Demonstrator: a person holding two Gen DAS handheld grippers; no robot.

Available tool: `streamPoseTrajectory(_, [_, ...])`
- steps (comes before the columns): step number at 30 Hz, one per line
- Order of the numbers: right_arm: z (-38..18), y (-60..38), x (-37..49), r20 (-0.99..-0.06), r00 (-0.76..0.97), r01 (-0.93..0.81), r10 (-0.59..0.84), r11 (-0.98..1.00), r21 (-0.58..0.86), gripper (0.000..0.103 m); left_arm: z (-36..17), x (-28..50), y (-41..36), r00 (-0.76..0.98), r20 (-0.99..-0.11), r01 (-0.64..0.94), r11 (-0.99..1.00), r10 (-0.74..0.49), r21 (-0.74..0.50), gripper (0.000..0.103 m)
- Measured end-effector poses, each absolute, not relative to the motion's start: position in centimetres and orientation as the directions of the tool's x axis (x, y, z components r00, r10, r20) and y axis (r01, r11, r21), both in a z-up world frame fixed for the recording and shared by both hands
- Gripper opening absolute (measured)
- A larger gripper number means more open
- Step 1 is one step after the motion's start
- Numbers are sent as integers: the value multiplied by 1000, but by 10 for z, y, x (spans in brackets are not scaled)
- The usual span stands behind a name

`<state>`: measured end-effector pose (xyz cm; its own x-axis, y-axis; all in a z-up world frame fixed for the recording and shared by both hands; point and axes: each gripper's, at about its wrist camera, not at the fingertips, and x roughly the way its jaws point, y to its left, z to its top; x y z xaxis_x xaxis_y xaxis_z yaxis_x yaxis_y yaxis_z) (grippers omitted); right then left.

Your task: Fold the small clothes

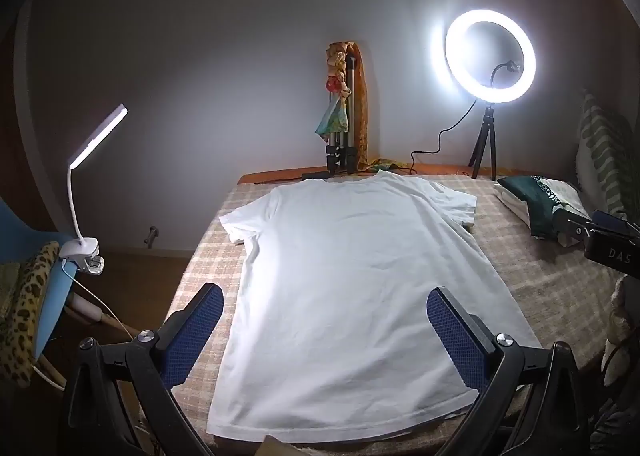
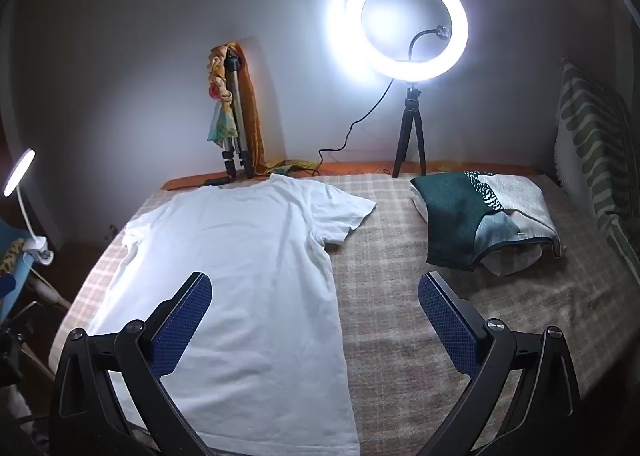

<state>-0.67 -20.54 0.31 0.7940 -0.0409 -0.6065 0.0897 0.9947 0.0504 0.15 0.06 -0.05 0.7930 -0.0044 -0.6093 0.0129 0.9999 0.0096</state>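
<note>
A white T-shirt [image 1: 344, 288] lies flat and spread out on the plaid-covered bed, collar toward the far wall, hem toward me. It also shows in the right wrist view [image 2: 240, 276], left of centre. My left gripper [image 1: 324, 300] is open and empty, hovering above the shirt's lower half. My right gripper [image 2: 314, 292] is open and empty, above the shirt's right side edge. The right gripper's body [image 1: 608, 244] shows at the right edge of the left wrist view.
A pile of folded clothes, dark green on top [image 2: 480, 220], lies on the bed's right side. A lit ring light on a tripod [image 2: 408, 24] and a folded tripod with cloth [image 2: 236, 112] stand at the far wall. A clip lamp [image 1: 88, 176] stands left of the bed. A striped cushion [image 2: 596, 144] is at the right.
</note>
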Motion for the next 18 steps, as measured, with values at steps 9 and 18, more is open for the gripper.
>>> streamPoseTrajectory(9, [6,-206,-8,-601,795,122,-82,992,26,103,-7,31,11,775,-631,23,1000,-31,-21,103])
streamPoseTrajectory(18, [4,-206,-8,-592,799,144,-108,990,14,103,-2,1,9,807,-590,-32,999,39,23,103])
